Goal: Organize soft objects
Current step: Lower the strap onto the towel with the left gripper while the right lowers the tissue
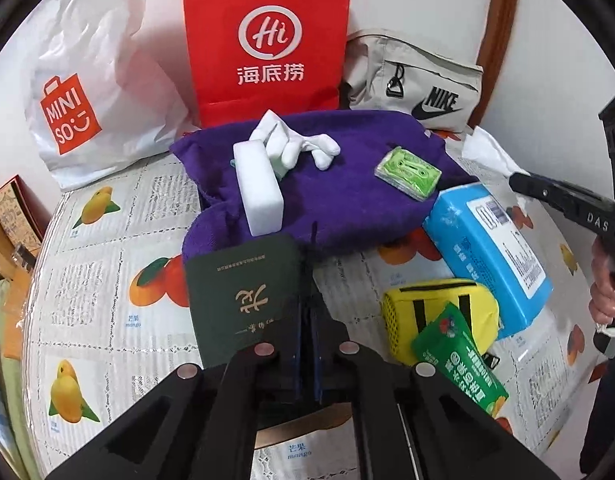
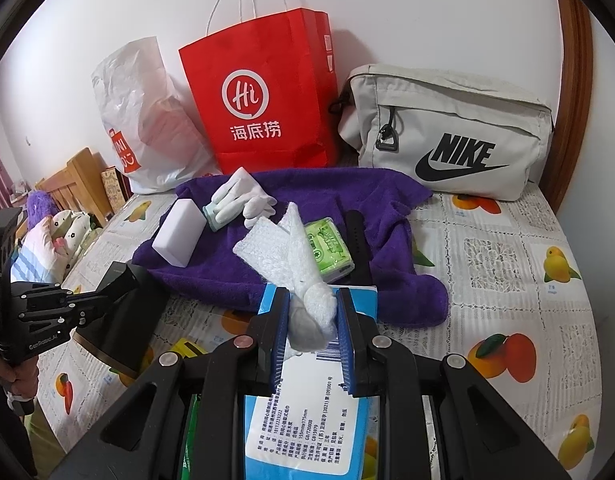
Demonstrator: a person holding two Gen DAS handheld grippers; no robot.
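The right gripper (image 2: 312,320) pinches a white knitted cloth (image 2: 291,256) above the blue tissue pack (image 2: 307,432), just in front of the purple towel (image 2: 267,276). The left gripper (image 1: 305,344) clamps a dark green booklet (image 1: 247,292) at the towel's near edge. On the towel lie 1 sponge block (image 2: 178,238), white gloves (image 2: 243,196) and a green tissue packet (image 2: 329,250).

Three bags (image 2: 263,92); one purple towel (image 2: 307,240); one sponge block (image 1: 257,186); two tissue packs (image 1: 489,256).

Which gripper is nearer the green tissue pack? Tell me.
Right. The right gripper, clamping a white cloth, sits just short of the green tissue pack; the left gripper, holding a dark booklet, is farther off to its left.
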